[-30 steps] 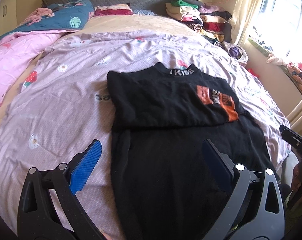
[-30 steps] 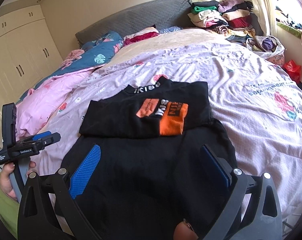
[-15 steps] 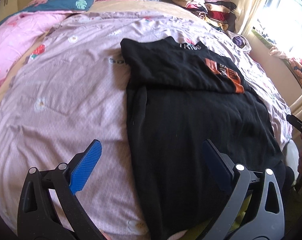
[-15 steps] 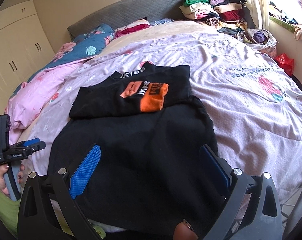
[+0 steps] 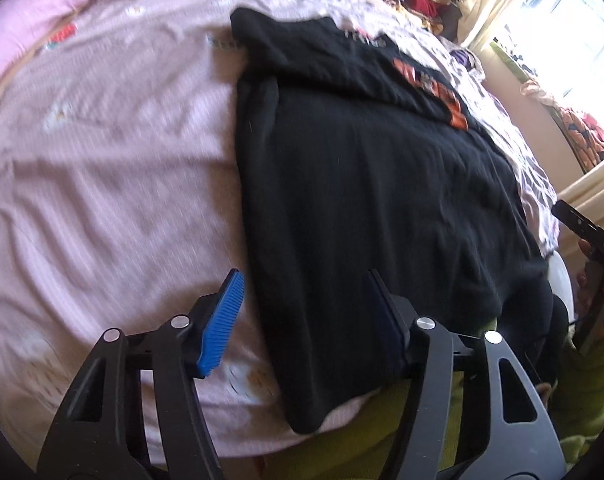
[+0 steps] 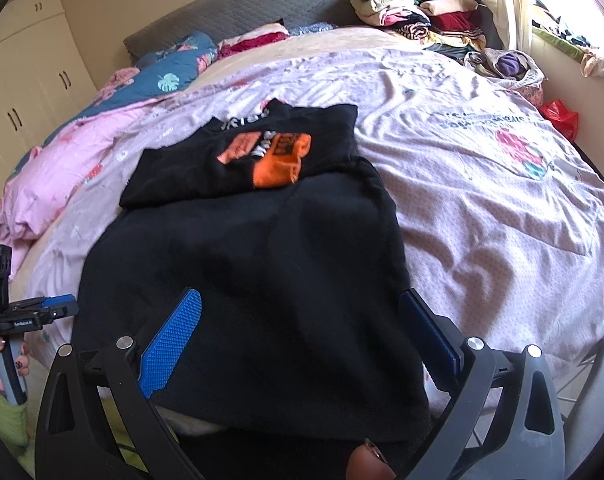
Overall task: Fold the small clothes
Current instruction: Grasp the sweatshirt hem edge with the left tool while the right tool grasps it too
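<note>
A black shirt (image 5: 361,180) lies flat on the bed, its top part folded down so the orange print (image 6: 278,160) faces up. My left gripper (image 5: 303,276) hangs low over the shirt's near left edge. Its jaws are closing, with the black cloth's edge lying between the blue pads (image 5: 226,320), which do not visibly press on it. My right gripper (image 6: 300,294) stands open above the shirt (image 6: 262,260) at its near right part, nothing pinched. The left gripper (image 6: 22,316) also shows at the left rim of the right wrist view, held by a hand.
A lilac sheet (image 6: 481,200) with flower prints covers the bed. A pink duvet (image 6: 42,176) lies at the far left, and a pile of folded clothes (image 6: 421,20) sits by the headboard. A red bag (image 6: 559,114) is on the floor at the right. A green sleeve (image 5: 581,380) is close below.
The left gripper has dropped toward the shirt's near left edge and its jaws have narrowed from wide open. The right gripper has come slightly lower over the shirt's near end, still wide.
</note>
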